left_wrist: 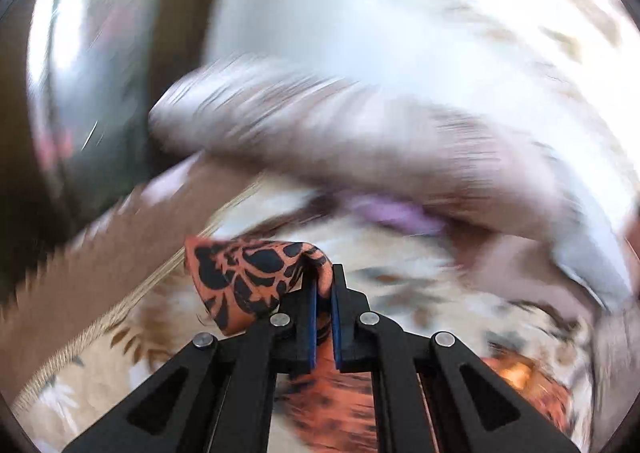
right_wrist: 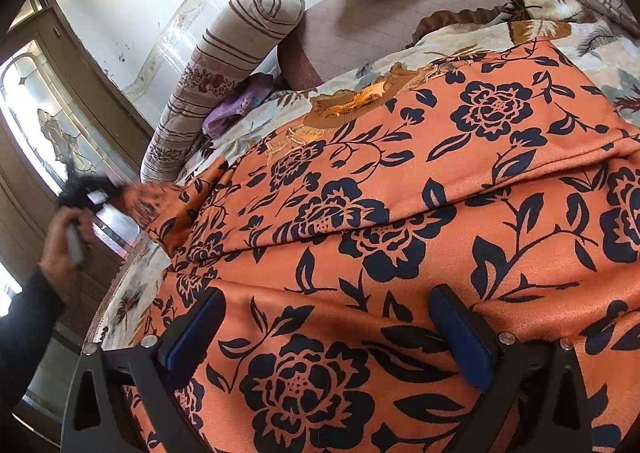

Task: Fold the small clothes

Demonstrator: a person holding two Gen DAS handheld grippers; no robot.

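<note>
Orange floral garment (right_wrist: 400, 213) lay spread across the patterned bedspread (right_wrist: 592, 41), its far half folded over; the left gripper (left_wrist: 324, 285) was clamped on one lifted corner, jaws nearly together; the right gripper (right_wrist: 328, 333) hovered over the near cloth, fingers wide apart; a striped bolster (right_wrist: 224, 69) lay beyond.
</note>
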